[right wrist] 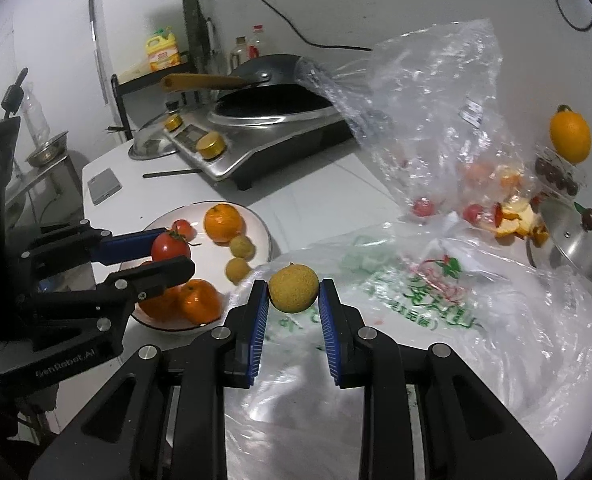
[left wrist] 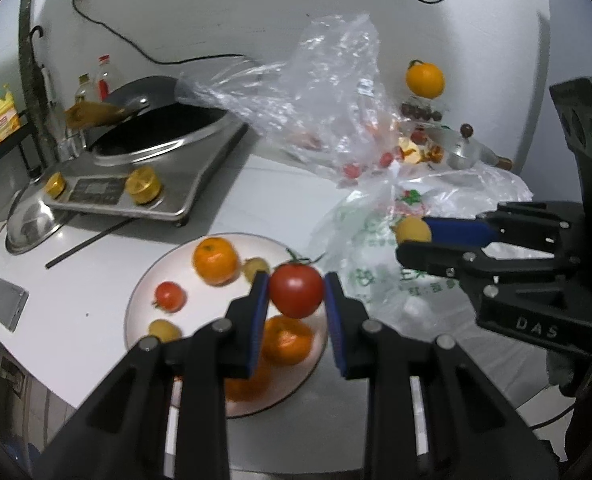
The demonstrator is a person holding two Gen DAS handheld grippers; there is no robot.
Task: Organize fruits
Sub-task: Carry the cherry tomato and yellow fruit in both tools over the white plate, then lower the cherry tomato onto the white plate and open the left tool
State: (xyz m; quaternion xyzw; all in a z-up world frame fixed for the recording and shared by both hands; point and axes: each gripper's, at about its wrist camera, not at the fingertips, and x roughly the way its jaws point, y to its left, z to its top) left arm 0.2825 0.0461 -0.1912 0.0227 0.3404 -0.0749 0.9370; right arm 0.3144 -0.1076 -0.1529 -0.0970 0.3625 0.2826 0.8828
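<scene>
Red tomato (left wrist: 296,290) clamped in left gripper (left wrist: 296,294) above plate (left wrist: 136,300) | right gripper (right wrist: 294,294) clamps yellow-brown fruit (right wrist: 294,288) over printed bag (right wrist: 436,300)

A white countertop (left wrist: 256,200) carries a plate (left wrist: 144,288) of fruit, an induction cooker (left wrist: 184,176), a phone (left wrist: 6,302) — and crumpled plastic bags (right wrist: 436,300).

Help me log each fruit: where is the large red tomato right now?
The large red tomato is clamped in the left gripper, held above the white round plate, near its oranges.
</scene>
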